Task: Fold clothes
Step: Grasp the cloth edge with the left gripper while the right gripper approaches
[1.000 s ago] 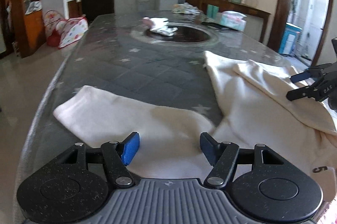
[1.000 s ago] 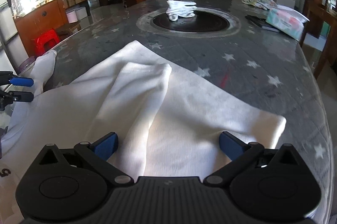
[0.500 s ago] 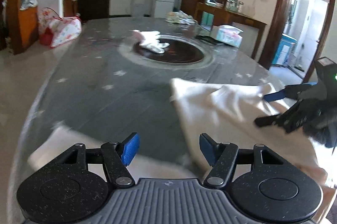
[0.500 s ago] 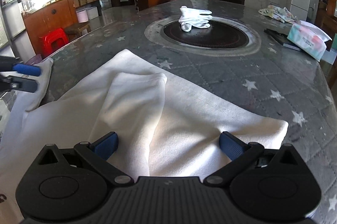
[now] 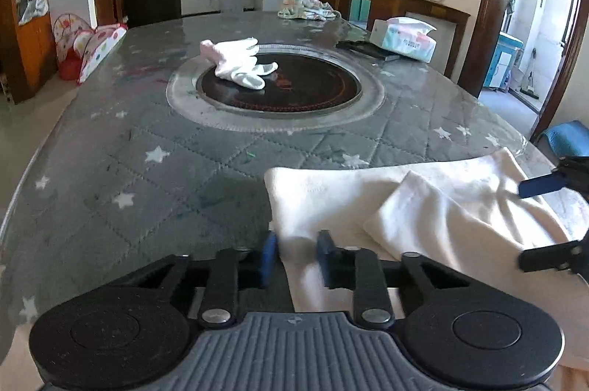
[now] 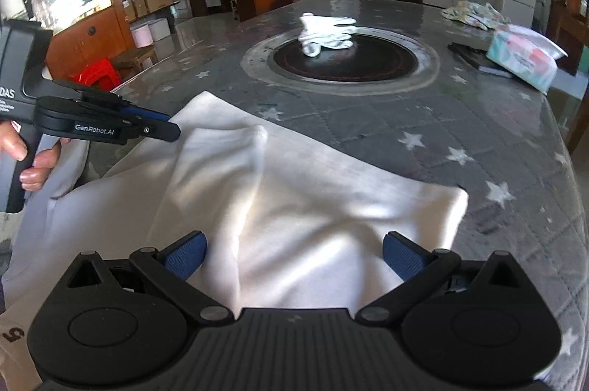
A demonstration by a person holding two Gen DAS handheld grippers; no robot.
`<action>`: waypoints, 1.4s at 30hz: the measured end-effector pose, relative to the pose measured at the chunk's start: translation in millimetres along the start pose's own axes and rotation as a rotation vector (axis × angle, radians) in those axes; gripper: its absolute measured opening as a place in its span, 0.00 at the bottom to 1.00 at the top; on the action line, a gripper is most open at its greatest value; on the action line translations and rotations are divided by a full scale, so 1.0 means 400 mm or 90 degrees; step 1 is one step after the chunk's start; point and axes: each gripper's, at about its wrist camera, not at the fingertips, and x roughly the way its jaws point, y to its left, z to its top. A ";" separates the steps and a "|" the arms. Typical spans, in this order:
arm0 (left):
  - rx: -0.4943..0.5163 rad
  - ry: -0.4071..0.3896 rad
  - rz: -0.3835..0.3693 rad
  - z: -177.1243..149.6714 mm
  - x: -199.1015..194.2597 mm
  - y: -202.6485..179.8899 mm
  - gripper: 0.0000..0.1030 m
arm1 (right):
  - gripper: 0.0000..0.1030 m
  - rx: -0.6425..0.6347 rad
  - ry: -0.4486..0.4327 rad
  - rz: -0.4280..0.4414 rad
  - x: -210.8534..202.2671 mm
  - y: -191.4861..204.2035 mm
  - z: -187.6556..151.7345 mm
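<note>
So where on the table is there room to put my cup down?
The table is bare between the cream garment and the round inset, and along its left side. Also right of the garment. It is crowded nearest us, where cloth and both hand-held grippers sit, and by the tissue pack.

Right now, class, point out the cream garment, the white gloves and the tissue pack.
cream garment (image 6: 294, 192), right wrist view, middle of cloth
white gloves (image 5: 241, 61), left wrist view, palm area
tissue pack (image 5: 405, 39), left wrist view, front face
</note>
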 end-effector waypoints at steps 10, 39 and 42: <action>0.001 -0.015 0.051 0.014 0.030 0.044 0.15 | 1.00 0.000 -0.003 0.009 0.061 -0.027 0.041; -0.057 -0.026 0.099 0.019 0.043 0.115 0.18 | 0.51 -0.130 -0.009 0.073 0.189 0.256 0.192; -0.054 -0.026 0.100 0.019 0.044 0.113 0.18 | 0.37 -0.148 -0.003 0.047 0.213 0.276 0.192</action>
